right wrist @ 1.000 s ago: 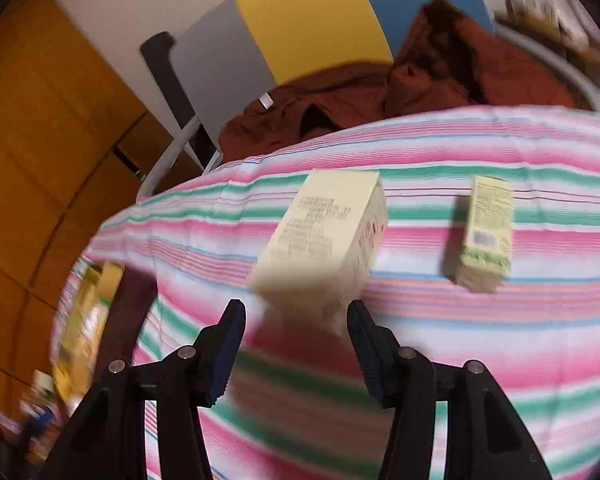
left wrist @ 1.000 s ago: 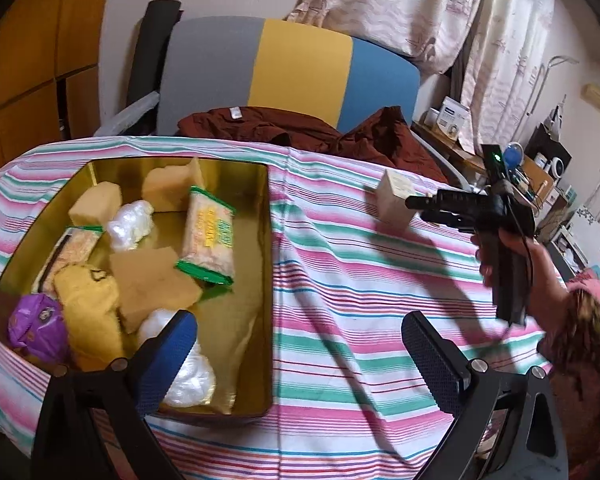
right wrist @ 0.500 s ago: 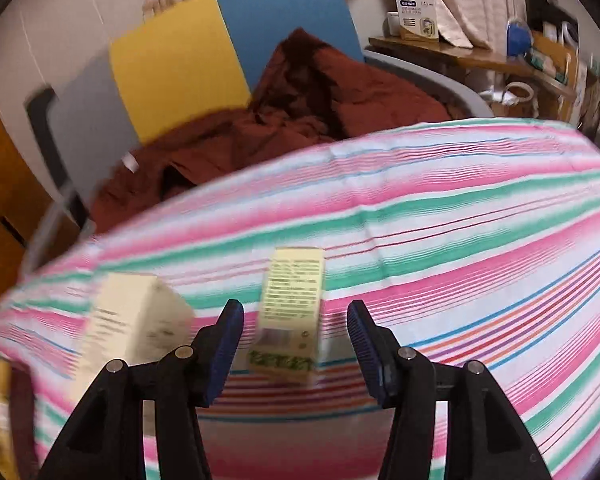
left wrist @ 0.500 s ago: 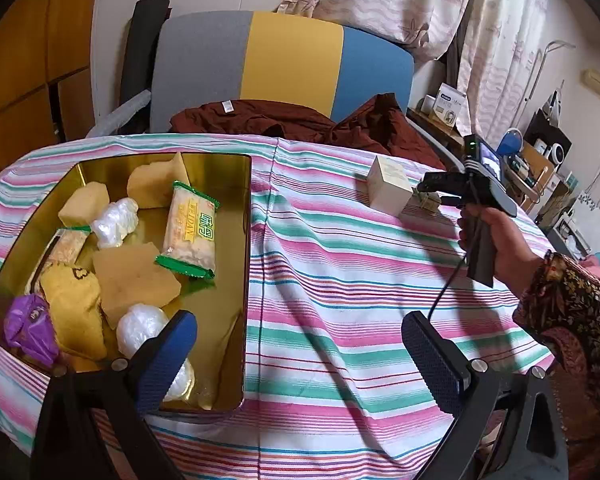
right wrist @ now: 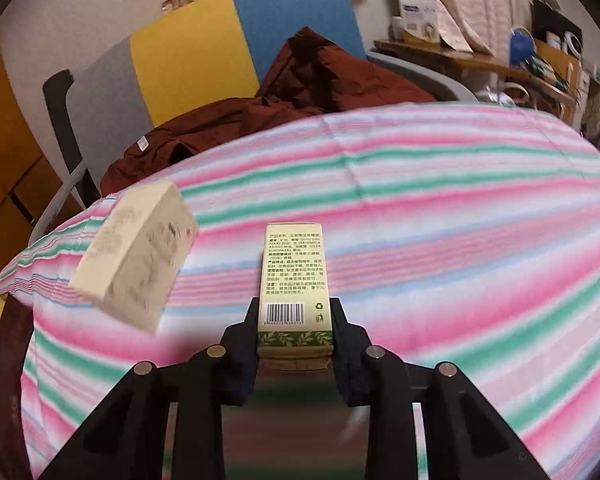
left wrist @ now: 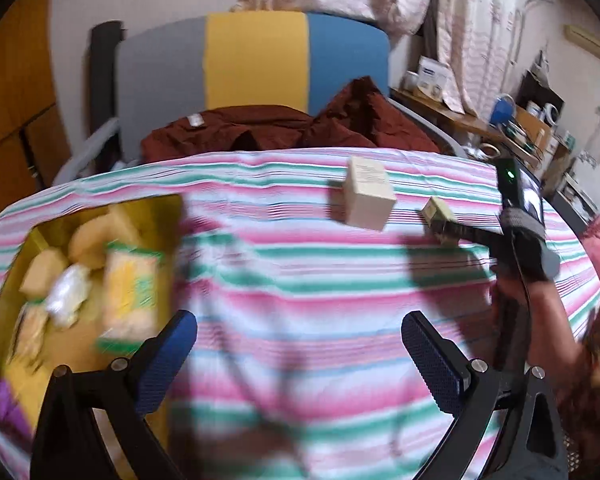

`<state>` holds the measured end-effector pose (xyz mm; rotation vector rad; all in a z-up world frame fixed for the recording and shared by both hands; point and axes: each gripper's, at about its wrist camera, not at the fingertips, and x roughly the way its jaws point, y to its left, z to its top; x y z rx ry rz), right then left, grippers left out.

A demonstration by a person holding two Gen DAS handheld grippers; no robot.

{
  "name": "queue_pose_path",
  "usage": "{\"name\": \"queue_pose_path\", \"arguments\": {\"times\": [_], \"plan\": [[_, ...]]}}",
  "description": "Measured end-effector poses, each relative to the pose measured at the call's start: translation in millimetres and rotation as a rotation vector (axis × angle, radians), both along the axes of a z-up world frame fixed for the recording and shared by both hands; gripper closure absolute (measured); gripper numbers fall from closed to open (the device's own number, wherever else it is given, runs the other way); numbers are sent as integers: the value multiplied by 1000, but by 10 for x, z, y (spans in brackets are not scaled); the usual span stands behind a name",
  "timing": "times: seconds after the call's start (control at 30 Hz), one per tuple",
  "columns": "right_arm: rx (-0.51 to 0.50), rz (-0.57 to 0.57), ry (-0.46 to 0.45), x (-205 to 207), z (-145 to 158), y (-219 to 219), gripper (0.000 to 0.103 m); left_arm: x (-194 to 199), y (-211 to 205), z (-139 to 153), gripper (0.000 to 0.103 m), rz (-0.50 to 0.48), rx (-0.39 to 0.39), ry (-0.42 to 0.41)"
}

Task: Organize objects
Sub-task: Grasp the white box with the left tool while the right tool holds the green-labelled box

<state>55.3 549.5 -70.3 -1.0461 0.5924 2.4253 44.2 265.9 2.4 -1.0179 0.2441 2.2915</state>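
My right gripper [right wrist: 295, 354] is shut on a small green-and-cream box [right wrist: 295, 280] with a barcode, held by its near end over the striped tablecloth [right wrist: 440, 240]. In the left wrist view the same box [left wrist: 440, 216] sits in the right gripper [left wrist: 446, 232] at the table's right. A larger cream box [right wrist: 136, 264] stands to its left; it also shows in the left wrist view [left wrist: 368, 196]. My left gripper [left wrist: 300, 356] is open and empty above the cloth, right of a gold tin [left wrist: 8, 300] filled with several snack packets [left wrist: 130, 296].
A grey, yellow and blue chair [left wrist: 252, 68] with a dark red garment [left wrist: 284, 128] stands behind the table. A cluttered shelf [left wrist: 520, 120] is at the far right. The person's arm [left wrist: 560, 320] reaches in from the right.
My right gripper moved forward around the small green box and shut on it. The left wrist view has swung right, so the tin now lies farther left.
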Motion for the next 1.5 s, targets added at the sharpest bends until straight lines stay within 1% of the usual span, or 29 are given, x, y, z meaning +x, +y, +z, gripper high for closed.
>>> {"name": "queue_pose_path", "arguments": {"times": [0.1, 0.13, 0.23, 0.33, 0.4, 0.47, 0.53, 0.57, 0.63, 0.67, 0.7, 0.73, 0.77, 0.8, 0.87, 0.93, 1.03, 1.17, 1.33, 1.43, 1.5], "plan": [[1, -29, 12, 143, -11, -36, 73, -158, 358, -20, 0, -52, -7, 10], [2, -36, 21, 181, -12, -49, 73, -209, 462, -28, 0, -56, -15, 15], [4, -54, 39, 223, -20, -47, 73, -409, 830, -69, 0, -92, -17, 14], [11, -61, 43, 221, -29, -49, 73, -665, 1147, -139, 0, -72, -27, 3], [29, -61, 37, 183, -28, -65, 73, -831, 1342, -212, 0, -57, -51, -37], [38, -62, 36, 172, -30, -73, 73, -954, 1518, -300, 0, -71, -57, -76], [42, -63, 41, 200, -43, -84, 73, -1057, 1677, -401, 0, -56, -99, -78], [43, -64, 43, 209, -46, -86, 73, -1091, 1724, -438, 0, -47, -107, -75], [45, -65, 47, 224, -52, -89, 73, -1136, 1793, -504, 7, -44, -110, -66], [46, -65, 48, 225, -56, -83, 73, -1151, 1827, -531, 18, -50, -111, -62], [49, -65, 49, 231, -55, -84, 73, -1158, 1851, -556, 34, -56, -117, -62], [52, -65, 49, 228, -58, -85, 73, -1162, 1873, -588, 43, -66, -126, -72], [56, -66, 49, 223, -59, -90, 73, -1164, 1888, -616, 51, -78, -132, -87], [61, -67, 47, 219, -59, -96, 73, -1168, 1885, -636, 52, -82, -135, -88], [70, -67, 45, 219, -58, -104, 73, -1142, 1843, -643, 52, -98, -123, -71], [72, -68, 48, 223, -58, -104, 73, -1073, 1800, -647, 52, -119, -129, -45], [72, -73, 52, 236, -56, -105, 73, -988, 1644, -647, 53, -97, -130, -19], [89, -80, 45, 234, -50, -122, 73, -868, 1396, -630, 53, -61, -80, -40], [108, -108, 43, 261, -31, -132, 73, -551, 1111, -563, 53, -81, -47, -6], [134, -111, 43, 260, -7, -178, 73, -426, 905, -532, 53, -68, -8, -34], [171, -99, 38, 238, 21, -245, 73, -373, 765, -514, 53, -50, 22, -65]]}}
